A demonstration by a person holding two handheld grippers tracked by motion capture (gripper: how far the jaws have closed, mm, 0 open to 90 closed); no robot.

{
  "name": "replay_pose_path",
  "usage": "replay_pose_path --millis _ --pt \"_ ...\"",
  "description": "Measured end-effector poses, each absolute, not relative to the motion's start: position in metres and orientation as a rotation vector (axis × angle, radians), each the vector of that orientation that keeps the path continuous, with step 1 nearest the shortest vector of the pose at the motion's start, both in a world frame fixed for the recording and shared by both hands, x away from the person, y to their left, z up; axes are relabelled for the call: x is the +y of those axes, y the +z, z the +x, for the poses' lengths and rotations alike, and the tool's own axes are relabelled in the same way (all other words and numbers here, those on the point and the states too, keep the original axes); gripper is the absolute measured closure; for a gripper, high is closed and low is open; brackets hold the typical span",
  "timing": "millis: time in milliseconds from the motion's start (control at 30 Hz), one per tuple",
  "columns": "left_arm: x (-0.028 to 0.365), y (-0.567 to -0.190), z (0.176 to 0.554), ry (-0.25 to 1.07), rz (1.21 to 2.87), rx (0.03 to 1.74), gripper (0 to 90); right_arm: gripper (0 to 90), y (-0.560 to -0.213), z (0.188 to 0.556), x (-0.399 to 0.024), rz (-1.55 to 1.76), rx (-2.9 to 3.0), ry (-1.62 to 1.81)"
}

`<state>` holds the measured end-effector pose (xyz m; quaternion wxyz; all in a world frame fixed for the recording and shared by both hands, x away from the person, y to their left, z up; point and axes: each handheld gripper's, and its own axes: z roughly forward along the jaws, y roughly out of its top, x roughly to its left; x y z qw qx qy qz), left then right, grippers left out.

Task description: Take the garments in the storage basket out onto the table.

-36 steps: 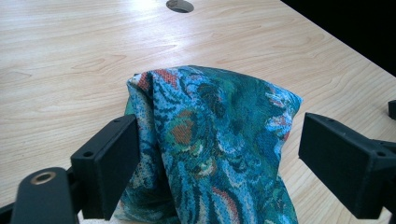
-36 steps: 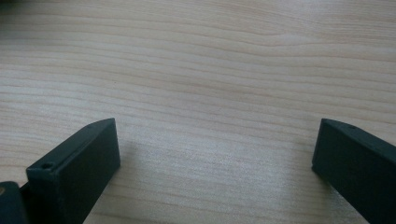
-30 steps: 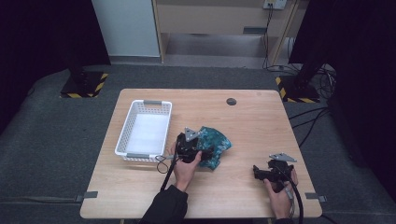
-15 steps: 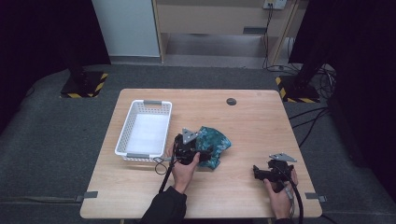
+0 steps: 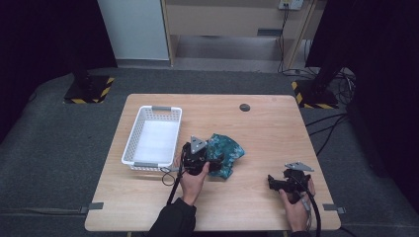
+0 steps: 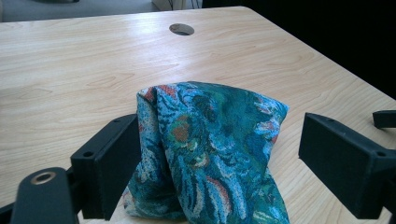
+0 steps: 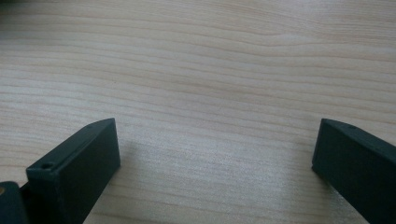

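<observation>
I can read no text, label, brand or number anywhere here. The only sign-like marks are yellow-and-black warning stripes on 2 black stand bases on the floor: one base (image 5: pixel 87 90) at about 10 o'clock from the table (image 5: pixel 276 133), the other base (image 5: pixel 316 95) at about 2 o'clock from it.

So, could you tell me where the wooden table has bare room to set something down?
Bare wood lies between the crumpled teal patterned cloth and the right gripper, and toward the far edge near the round cable hole. It's crowded around the white slotted plastic basket and left gripper.
</observation>
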<state>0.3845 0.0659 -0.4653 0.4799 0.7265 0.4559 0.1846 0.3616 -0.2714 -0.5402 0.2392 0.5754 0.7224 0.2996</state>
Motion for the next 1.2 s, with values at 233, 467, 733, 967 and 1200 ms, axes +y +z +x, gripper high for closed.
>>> replay_pose_path --millis 233,467,733,967,1200 --pt "0.067 -0.464 0.383 0.453 1.766 1.107 11.6 0.8 -0.540 0.362 -0.271 1.576 1.978 0.820" --pt "0.068 -0.462 0.380 0.459 1.755 1.097 11.6 0.9 -0.540 0.362 -0.271 1.576 1.978 0.820" --pt "0.072 -0.460 0.378 0.462 1.743 1.099 11.6 0.8 -0.540 0.362 -0.271 1.576 1.978 0.820" --pt "0.075 -0.460 0.376 0.462 1.734 1.101 11.5 0.8 -0.540 0.362 -0.271 1.576 1.978 0.820" --pt "0.077 -0.460 0.374 0.469 1.727 1.100 11.5 0.9 -0.540 0.362 -0.271 1.576 1.978 0.820"
